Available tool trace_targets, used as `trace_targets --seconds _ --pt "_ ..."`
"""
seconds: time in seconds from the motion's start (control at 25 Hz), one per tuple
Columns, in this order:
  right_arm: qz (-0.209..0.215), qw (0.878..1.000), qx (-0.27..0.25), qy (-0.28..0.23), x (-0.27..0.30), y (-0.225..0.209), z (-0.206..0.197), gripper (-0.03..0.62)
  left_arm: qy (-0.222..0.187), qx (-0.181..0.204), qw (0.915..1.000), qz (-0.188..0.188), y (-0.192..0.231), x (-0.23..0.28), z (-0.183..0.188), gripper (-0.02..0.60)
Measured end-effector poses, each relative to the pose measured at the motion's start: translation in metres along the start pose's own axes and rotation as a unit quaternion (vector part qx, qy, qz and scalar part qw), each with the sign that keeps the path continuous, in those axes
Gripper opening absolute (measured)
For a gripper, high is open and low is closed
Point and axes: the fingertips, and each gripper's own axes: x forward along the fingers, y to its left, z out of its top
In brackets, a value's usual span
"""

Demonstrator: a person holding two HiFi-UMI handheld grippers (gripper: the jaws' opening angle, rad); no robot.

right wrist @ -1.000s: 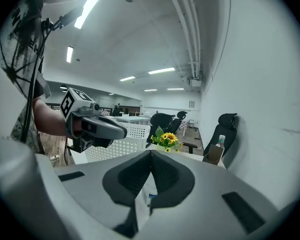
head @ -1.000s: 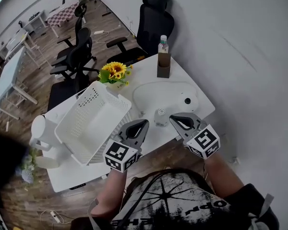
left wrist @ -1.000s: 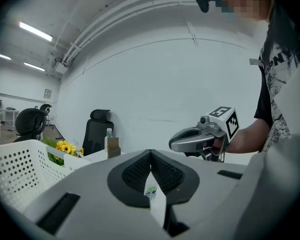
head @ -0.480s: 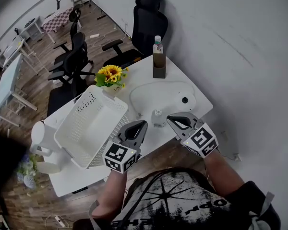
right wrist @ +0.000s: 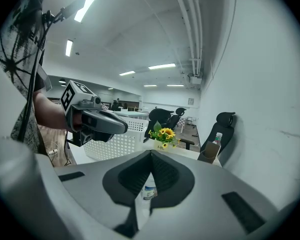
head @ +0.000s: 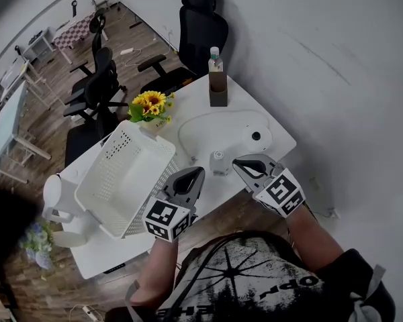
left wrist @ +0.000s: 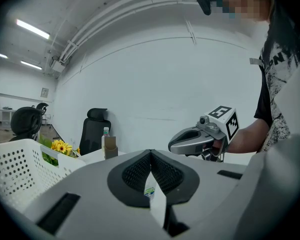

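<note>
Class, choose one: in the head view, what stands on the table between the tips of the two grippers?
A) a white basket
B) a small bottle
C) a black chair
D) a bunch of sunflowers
B: the small bottle stands just between the left gripper and the right gripper.

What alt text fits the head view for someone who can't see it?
Seen from above, a person holds the left gripper and right gripper, both shut, over a white table, flanking a small bottle. A white perforated basket lies to the left, sunflowers beyond it.
</note>
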Motion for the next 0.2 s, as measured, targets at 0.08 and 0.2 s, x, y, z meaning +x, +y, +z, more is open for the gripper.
trace_targets --seconds 0.08,0.2 --pt "-0.001 1.0 0.0 0.0 0.0 -0.0004 0.0001 0.02 0.0 0.0 1.0 0.0 0.0007 0.0006 0.0 0.009" --pt "-0.002 1.0 -0.001 0.001 -0.0003 -0.0017 -0.0009 0.021 -0.002 0.0 1.0 -0.001 0.0007 0.0023 0.0005 0.01"
